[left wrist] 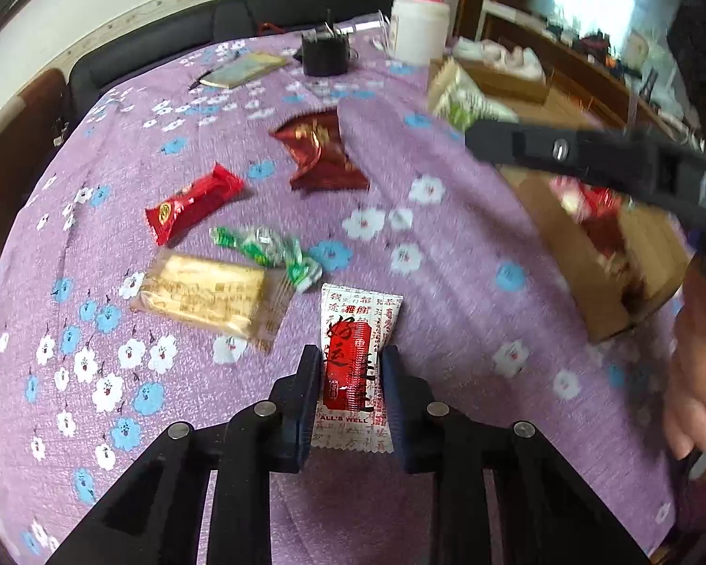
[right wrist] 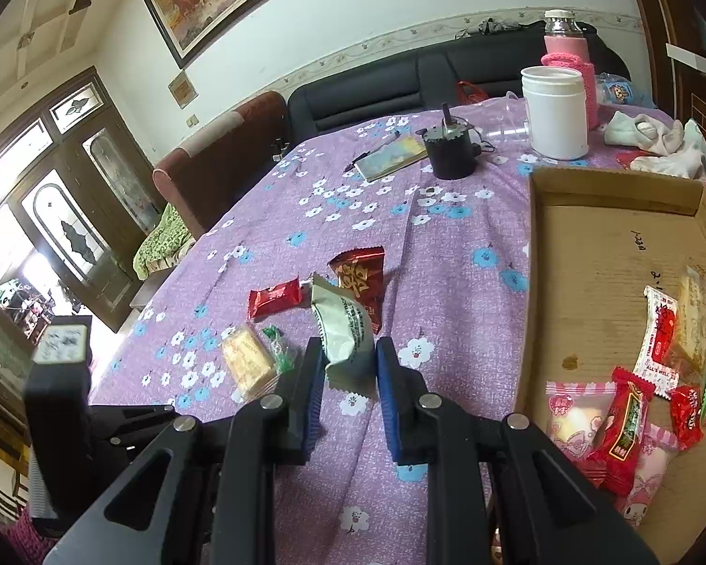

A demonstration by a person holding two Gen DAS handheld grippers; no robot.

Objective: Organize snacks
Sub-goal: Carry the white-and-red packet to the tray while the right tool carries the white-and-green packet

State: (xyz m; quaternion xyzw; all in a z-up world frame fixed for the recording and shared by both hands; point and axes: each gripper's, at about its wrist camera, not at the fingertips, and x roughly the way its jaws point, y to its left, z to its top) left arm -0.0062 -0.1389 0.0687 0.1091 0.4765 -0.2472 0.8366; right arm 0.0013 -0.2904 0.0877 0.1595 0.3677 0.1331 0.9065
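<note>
My left gripper is shut on a white-and-red snack packet printed "ALL'S WELL", held just above the purple flowered tablecloth. In the right wrist view my right gripper is shut on a white-and-green packet that sticks up between its blue pads. Loose on the cloth lie a red bar, a dark red packet, a green candy wrapper and a yellow biscuit packet. A flat cardboard box at the right holds several snacks in its near corner.
At the table's far end stand a white jar, a pink-sleeved bottle, a small black device and a notebook with a pen. White cloths lie behind the box. A person's hand shows at the right edge.
</note>
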